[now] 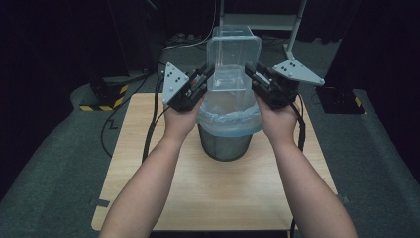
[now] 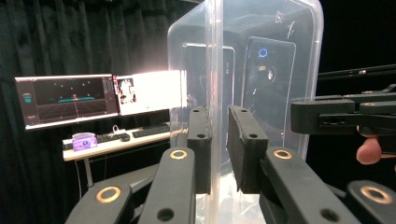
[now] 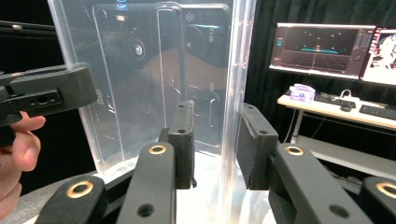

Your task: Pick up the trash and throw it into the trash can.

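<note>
A clear plastic container hangs upended and tilted over a dark mesh bin lined with a pale blue bag. The bin stands mid-table. My left gripper clamps the container's left rim and my right gripper clamps its right rim. In the left gripper view the jaws straddle the container wall, with the right gripper beyond it. In the right gripper view the jaws straddle the container edge, and the left gripper shows through the plastic. The container looks empty.
The wooden table has bare room in front of the bin. A metal stand and cables lie behind it, and a yellow-black striped base sits at the back left. Monitors stand on a far desk.
</note>
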